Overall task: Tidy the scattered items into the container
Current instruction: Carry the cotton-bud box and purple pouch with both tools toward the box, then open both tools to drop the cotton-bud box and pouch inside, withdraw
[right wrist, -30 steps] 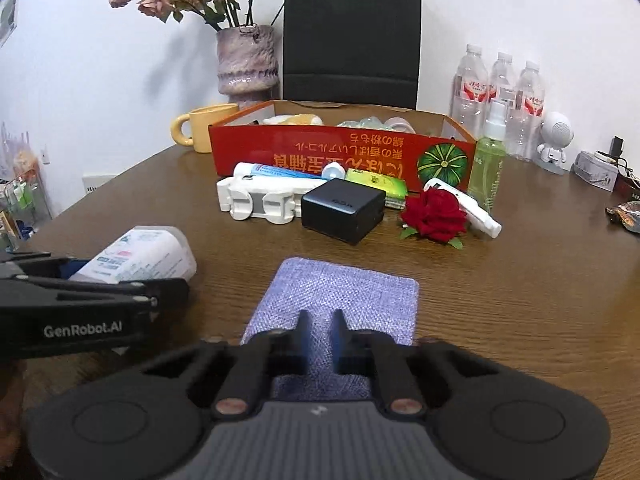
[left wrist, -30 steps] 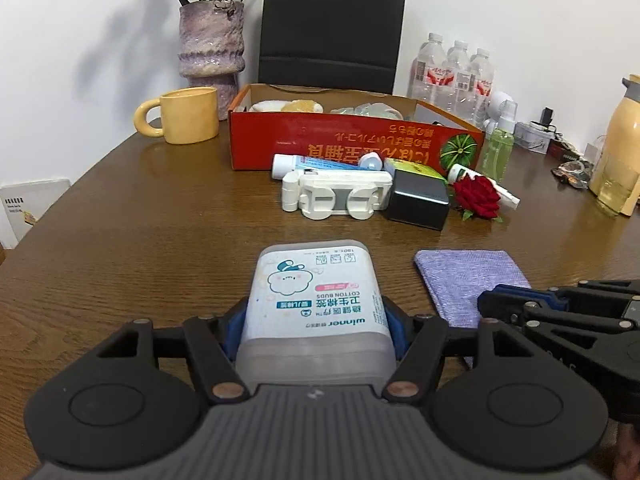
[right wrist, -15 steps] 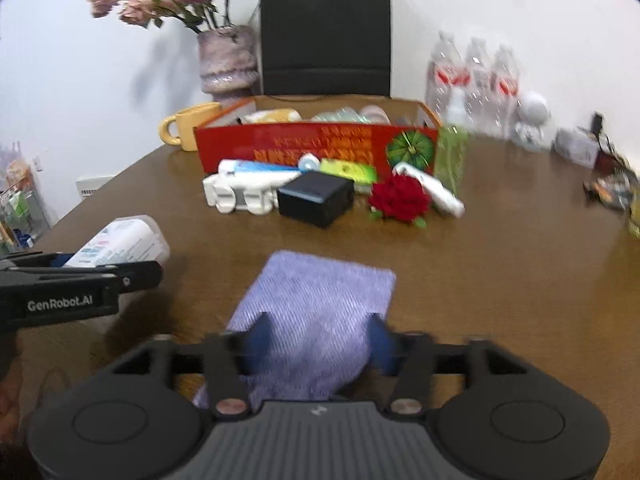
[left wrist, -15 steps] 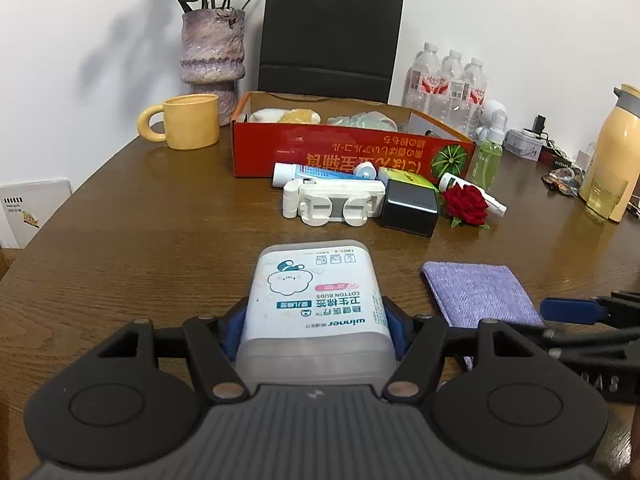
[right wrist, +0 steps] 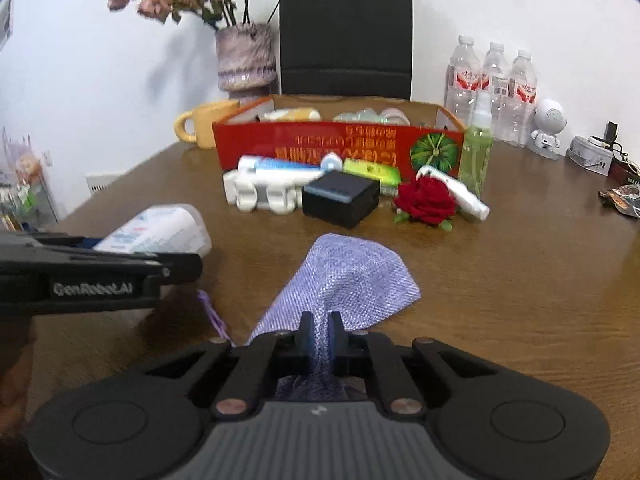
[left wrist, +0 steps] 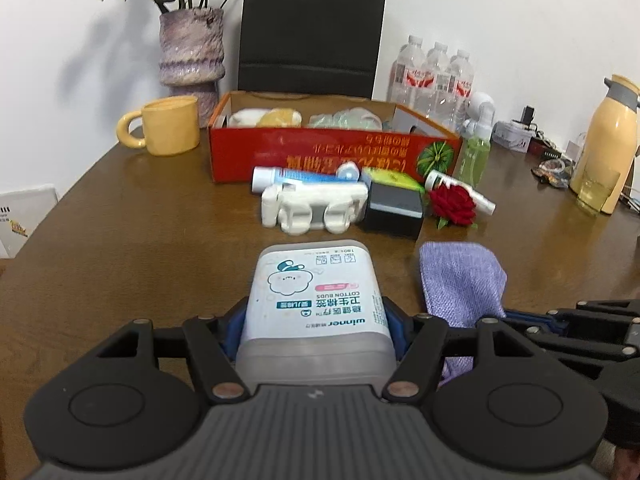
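**Kid:** Cotton buds box first! Where is it in the left view?

**Helper:** Near, in the middle. The left claw is clamped on its two sides. The red box sits far across the tabletop, with more stuff lying in front of it.

**Kid:** So what step is this?

**Helper:** I think both things are picked up. Next they need carrying to the red box and dropping in.

**Kid:** And the right view?

**Helper:** The right claw has just snapped together on the purple cloth. The cloth bunches up between the tips.

**Kid:** How are the claws held?

**Helper:** Both tip down a bit toward the tabletop, side by side, pointing at the red box.
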Demonstrator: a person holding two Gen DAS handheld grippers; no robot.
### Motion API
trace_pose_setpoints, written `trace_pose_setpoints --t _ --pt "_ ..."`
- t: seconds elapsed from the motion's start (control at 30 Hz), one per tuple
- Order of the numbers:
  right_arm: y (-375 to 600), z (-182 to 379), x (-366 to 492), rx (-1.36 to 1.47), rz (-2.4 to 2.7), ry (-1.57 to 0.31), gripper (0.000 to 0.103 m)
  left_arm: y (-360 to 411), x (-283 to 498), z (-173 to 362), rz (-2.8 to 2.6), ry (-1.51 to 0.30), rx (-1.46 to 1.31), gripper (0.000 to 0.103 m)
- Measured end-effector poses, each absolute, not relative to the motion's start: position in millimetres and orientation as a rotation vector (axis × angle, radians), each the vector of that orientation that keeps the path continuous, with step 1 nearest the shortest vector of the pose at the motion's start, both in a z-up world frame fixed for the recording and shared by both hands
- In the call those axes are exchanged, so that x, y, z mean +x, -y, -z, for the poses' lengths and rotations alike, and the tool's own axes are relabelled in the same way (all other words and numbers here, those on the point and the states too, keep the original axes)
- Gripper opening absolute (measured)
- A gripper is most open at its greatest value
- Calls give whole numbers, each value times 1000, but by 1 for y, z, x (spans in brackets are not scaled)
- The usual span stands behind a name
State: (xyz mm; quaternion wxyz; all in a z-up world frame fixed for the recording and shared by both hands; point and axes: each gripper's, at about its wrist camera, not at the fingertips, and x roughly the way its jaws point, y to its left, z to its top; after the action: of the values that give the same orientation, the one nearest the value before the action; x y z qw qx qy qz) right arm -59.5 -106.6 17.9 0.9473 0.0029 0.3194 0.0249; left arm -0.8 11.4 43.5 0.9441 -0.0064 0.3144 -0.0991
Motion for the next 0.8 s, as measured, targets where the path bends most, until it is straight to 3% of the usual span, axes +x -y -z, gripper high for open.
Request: trace_pose_setpoints --t 0.23,0.47,0.6,0.8 --pt "121 -71 -43 -11 -80 -534 6 -6 40 -76 234 -605 -31 67" --pt "152 -142 49 -75 -90 -456 6 -10 153 -136 164 -585 -23 67" --pt "169 -163 138 -115 -55 -544 6 -9 226 -136 101 -645 -17 67" --pt "175 -130 234 -68 -7 -759 7 -4 293 -94 101 -786 -75 67"
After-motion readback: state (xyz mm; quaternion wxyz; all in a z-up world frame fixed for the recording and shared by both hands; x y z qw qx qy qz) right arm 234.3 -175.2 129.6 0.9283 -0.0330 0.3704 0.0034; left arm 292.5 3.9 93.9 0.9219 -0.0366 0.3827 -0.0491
